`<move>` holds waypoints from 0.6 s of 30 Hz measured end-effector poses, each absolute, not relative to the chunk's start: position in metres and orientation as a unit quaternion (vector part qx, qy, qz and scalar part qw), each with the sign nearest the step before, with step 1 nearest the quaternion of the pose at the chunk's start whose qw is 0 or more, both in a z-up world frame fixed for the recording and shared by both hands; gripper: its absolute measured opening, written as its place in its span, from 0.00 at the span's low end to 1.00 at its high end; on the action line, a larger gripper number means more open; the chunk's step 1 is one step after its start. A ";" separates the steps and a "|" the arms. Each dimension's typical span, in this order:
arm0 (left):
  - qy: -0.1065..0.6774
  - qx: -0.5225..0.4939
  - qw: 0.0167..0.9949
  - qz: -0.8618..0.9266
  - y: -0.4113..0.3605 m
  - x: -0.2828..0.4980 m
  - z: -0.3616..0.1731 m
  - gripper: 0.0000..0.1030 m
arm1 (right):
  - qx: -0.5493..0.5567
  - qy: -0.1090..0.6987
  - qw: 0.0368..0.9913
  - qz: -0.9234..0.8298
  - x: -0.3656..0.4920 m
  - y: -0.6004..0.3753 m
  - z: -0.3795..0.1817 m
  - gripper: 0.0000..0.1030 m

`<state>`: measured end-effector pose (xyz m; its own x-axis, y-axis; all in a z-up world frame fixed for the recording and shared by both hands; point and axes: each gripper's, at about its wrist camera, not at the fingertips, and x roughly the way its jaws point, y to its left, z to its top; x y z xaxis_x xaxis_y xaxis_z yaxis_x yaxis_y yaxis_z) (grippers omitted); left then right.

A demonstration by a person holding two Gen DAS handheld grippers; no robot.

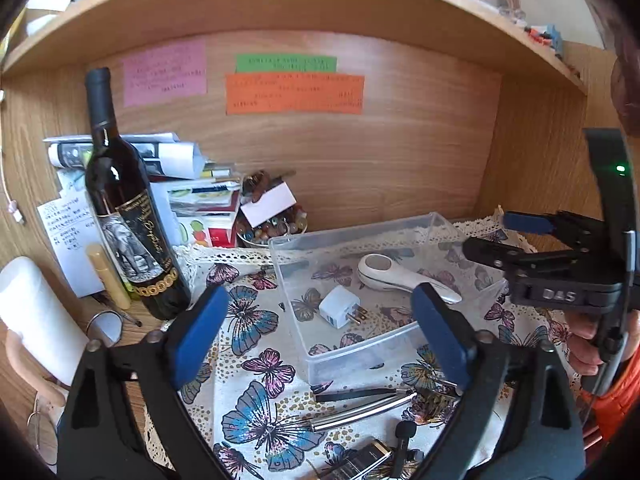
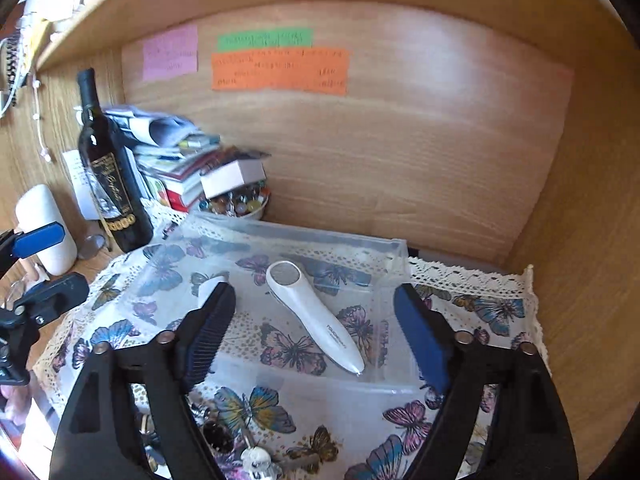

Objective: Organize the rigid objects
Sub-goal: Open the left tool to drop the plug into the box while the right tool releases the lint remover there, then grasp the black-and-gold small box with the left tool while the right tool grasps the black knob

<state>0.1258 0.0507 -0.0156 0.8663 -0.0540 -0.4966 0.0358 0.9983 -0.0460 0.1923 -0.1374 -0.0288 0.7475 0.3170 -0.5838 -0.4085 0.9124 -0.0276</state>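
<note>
Near edge of the surface: left gripper [image 1: 320, 336] and right gripper [image 2: 316, 334], jaws apart and empty. Beyond, the clear plastic bin [image 1: 288, 252] holds a white plug adapter [image 1: 340, 306] and a white handheld device [image 2: 312, 312]. Both look light, rigid and smooth, likely slippery; grip the device across its narrow handle.

A wooden desk alcove [image 1: 360, 168] is seen, closed by a wood-grain back panel and side walls. A curved shelf [image 1: 280, 4] is set above it. Pink [image 1: 165, 73], green [image 1: 285, 64] and orange [image 1: 295, 94] paper notes are stuck to the back panel. Soft daylight is cast across the wood.
</note>
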 end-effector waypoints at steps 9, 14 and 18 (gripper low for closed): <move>0.261 -0.022 0.965 -0.017 0.053 0.094 -0.028 0.98 | -0.047 0.257 0.947 0.187 0.131 -0.155 -0.024 1.00; 0.305 -0.010 0.952 -0.027 0.051 0.082 -0.055 0.98 | -0.043 0.300 0.937 0.174 0.124 -0.167 -0.051 1.00; 0.340 -0.009 0.940 -0.038 0.051 0.077 -0.079 0.95 | -0.033 0.344 0.920 0.186 0.125 -0.173 -0.078 1.00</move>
<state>0.0772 0.0505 -0.0787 0.7658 -0.0783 -0.6383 0.0654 0.9969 -0.0438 0.1255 -0.1731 -0.0776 0.6939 0.3190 -0.6455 -0.3645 0.9288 0.0672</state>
